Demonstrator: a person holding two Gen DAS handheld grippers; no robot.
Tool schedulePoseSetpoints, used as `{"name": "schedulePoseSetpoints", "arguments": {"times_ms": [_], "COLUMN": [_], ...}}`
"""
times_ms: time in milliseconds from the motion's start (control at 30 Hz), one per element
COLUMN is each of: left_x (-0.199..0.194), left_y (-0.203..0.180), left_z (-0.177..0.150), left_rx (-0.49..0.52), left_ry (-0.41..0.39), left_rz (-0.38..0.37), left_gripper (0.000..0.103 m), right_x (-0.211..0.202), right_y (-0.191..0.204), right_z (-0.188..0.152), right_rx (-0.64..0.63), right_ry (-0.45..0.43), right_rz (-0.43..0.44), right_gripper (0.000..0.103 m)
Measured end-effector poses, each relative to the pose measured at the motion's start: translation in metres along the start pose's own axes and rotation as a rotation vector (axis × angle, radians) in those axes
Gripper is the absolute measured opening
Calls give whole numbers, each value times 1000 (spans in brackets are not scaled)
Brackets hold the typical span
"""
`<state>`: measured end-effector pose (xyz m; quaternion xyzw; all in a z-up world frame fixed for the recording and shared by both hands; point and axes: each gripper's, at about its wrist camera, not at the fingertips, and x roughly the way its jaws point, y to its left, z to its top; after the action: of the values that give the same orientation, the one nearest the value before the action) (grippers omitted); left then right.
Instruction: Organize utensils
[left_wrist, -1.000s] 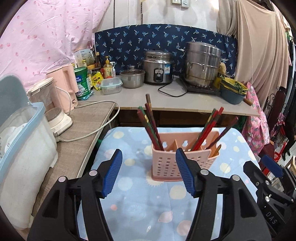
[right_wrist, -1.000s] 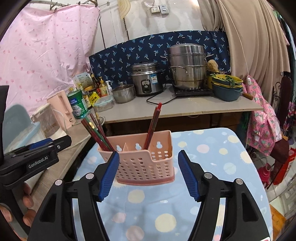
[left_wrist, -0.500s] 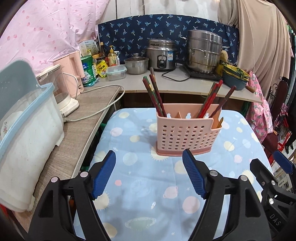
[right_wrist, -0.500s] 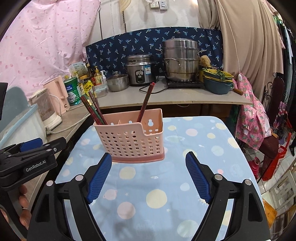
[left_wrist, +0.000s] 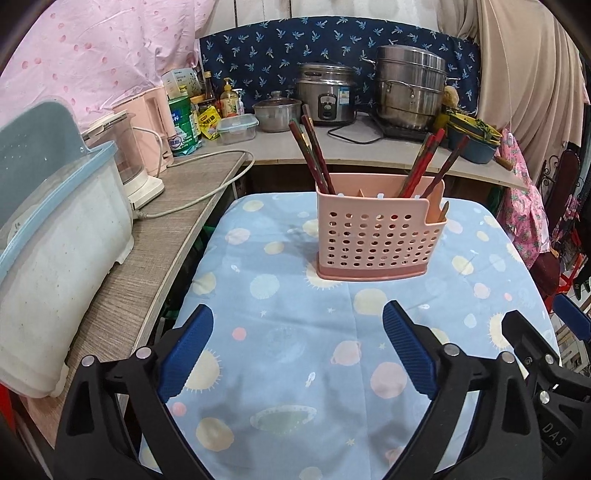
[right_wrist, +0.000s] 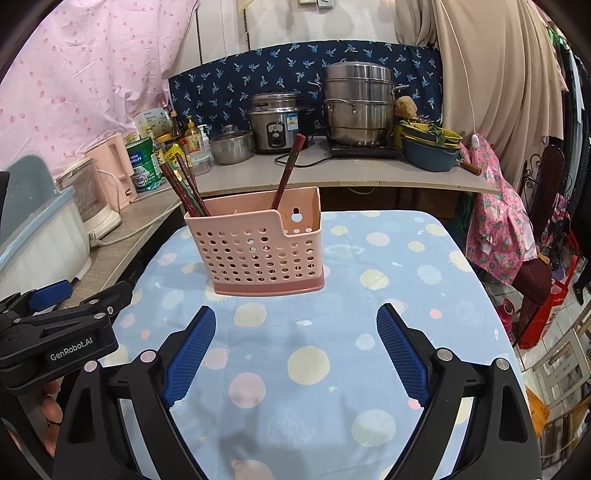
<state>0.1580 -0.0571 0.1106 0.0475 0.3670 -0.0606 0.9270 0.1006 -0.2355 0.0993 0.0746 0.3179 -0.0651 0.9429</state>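
A pink perforated utensil holder (left_wrist: 373, 236) stands upright on the blue dotted tablecloth (left_wrist: 295, 332); it also shows in the right wrist view (right_wrist: 258, 247). Dark red chopsticks (left_wrist: 312, 155) lean in its left compartment and more chopsticks (left_wrist: 424, 166) in its right part. In the right wrist view chopsticks (right_wrist: 184, 188) stand at the holder's left and one pair (right_wrist: 288, 170) near the middle. My left gripper (left_wrist: 297, 350) is open and empty, short of the holder. My right gripper (right_wrist: 295, 350) is open and empty, also short of it.
A wooden side counter (left_wrist: 147, 251) at the left carries a white and blue bin (left_wrist: 48, 240) and a kettle (left_wrist: 125, 162). The back counter (left_wrist: 351, 151) holds a rice cooker (left_wrist: 327, 98), steel pots (left_wrist: 410, 92) and bottles. Clothes hang at the right.
Both grippers have drawn back from the holder and opened wider. The holder now stands free on the cloth, farther ahead in both views.
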Motion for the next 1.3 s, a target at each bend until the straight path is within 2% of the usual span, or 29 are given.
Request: {"name": "schedulePoseSetpoints", "arguments": {"times_ms": [233,300,500,1300], "left_x": [3,4,8,8], "left_y": [0,0,1,-7], "left_z": [-7,-8,-14,-21], "left_rx": [-1,-6,-9,10], "left_ry": [17,23,41,43], "left_rz": [16,23,31,38], "left_gripper": [92,92,92,93], "right_x": [3,4,6,13], "right_y": [2,1,0,4], "right_z": [-8,-10,-14,-24], "right_rx": [-14,-12,-9,-9], "right_ry": [14,17,27,60], "right_rz": [-19,-19,-32,-36], "right_gripper": [87,91,95,96]}}
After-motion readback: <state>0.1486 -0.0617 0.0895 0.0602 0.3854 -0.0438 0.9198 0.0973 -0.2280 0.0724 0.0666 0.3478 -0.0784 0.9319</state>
